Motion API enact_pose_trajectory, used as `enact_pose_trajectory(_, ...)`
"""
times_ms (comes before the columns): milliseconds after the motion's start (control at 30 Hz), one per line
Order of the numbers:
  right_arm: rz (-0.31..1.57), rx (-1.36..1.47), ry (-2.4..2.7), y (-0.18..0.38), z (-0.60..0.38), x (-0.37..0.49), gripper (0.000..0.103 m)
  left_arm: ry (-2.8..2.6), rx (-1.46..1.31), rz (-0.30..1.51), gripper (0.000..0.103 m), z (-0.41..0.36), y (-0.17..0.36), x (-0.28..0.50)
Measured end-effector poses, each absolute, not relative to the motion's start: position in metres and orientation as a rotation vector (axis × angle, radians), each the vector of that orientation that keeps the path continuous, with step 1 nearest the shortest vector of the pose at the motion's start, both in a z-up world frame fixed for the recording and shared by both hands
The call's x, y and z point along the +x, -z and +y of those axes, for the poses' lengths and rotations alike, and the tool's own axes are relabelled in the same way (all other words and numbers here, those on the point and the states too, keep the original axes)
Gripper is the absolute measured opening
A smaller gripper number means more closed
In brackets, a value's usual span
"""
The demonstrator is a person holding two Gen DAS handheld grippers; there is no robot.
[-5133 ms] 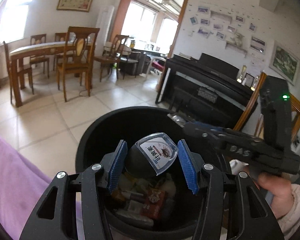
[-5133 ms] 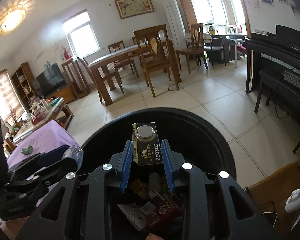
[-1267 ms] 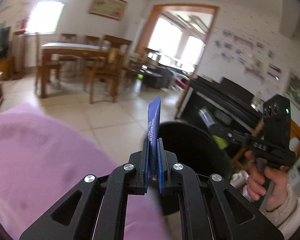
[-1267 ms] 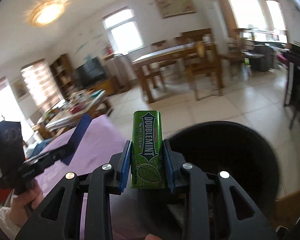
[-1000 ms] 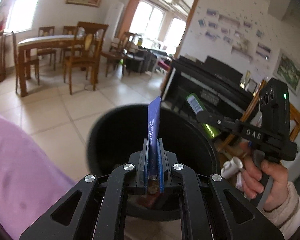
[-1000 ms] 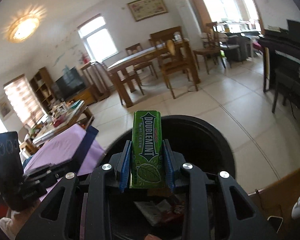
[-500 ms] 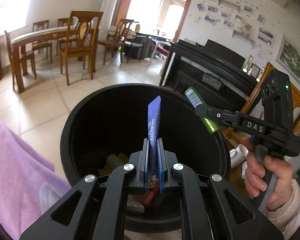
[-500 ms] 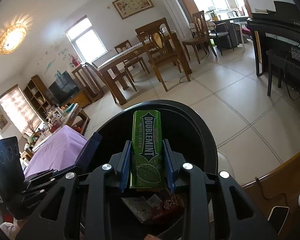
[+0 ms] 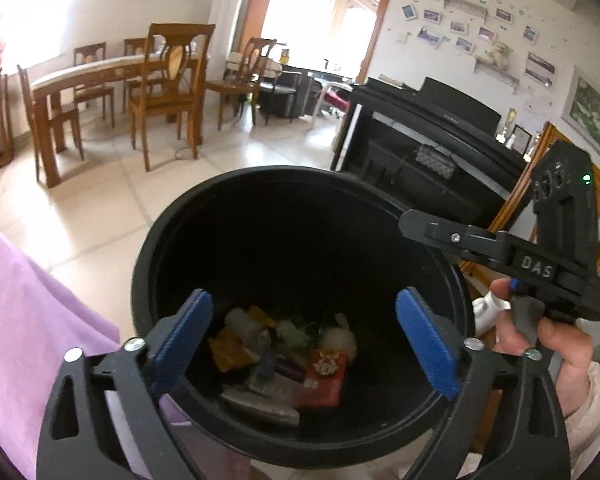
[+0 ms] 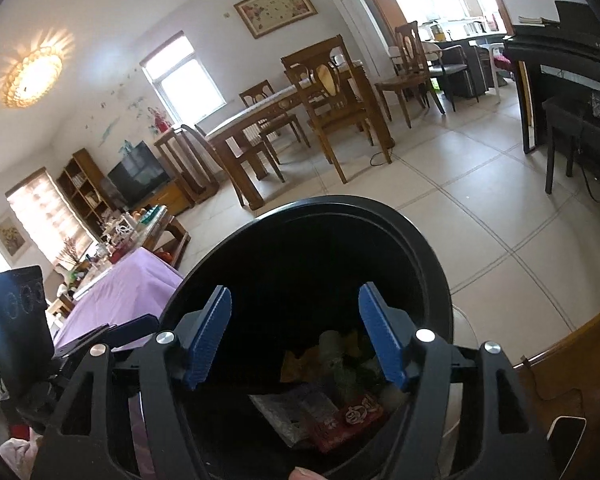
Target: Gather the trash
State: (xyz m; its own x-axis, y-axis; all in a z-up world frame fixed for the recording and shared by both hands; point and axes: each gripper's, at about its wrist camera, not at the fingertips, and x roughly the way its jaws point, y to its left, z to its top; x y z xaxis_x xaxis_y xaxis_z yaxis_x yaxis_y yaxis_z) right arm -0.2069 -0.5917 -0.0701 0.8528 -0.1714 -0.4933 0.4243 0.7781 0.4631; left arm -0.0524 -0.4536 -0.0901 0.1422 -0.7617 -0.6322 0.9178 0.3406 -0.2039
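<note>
A black round trash bin (image 9: 168, 216) stands on the tiled floor; it also shows in the right wrist view (image 10: 432, 264). Several wrappers and packets lie at its bottom, among them a red packet (image 9: 322, 376), also seen in the right wrist view (image 10: 352, 420). My left gripper (image 9: 306, 340) is open and empty above the bin's near rim. My right gripper (image 10: 300, 338) is open and empty above the bin too. From the left wrist view the right gripper's body (image 9: 540, 264) reaches over the bin's right rim.
A purple-covered surface (image 9: 28, 312) lies left of the bin. A wooden dining table with chairs (image 9: 112, 92) stands behind, a black piano (image 9: 432, 140) to the right. A wooden chair (image 10: 560, 364) stands close on the right.
Both grippers have opened over the bin. The blue packet has left the left gripper and the green Doublemint pack has left the right gripper.
</note>
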Motion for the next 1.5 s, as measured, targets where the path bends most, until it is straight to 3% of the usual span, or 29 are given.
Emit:
enact_pose_trajectory(267,0.453,0.588,0.333,0.069,-0.59,-0.206,0.071,1.276,0.277,0.676,0.098,-0.445,0.082,-0.063)
enact_pose_trajectory(367,0.455,0.584,0.335,0.067,-0.588,-0.205,0.08,1.289,0.265,0.664,0.098,-0.438,0.079,-0.066)
enact_pose_trajectory(733,0.472,0.545,0.304,0.054,-0.566,-0.186,0.097,1.131,0.189,0.589,0.098,-0.375,0.058,-0.058)
enact_pose_trajectory(1133,0.559,0.414,0.165,0.033,-0.492,-0.109,0.098,0.722,0.07,0.491,0.098,-0.231,0.019,-0.02)
enact_pose_trajectory(1500,0.585,0.227,-0.096,0.025,-0.335,0.015,0.098,0.173,0.002,0.455,0.098,-0.077,0.01,0.021)
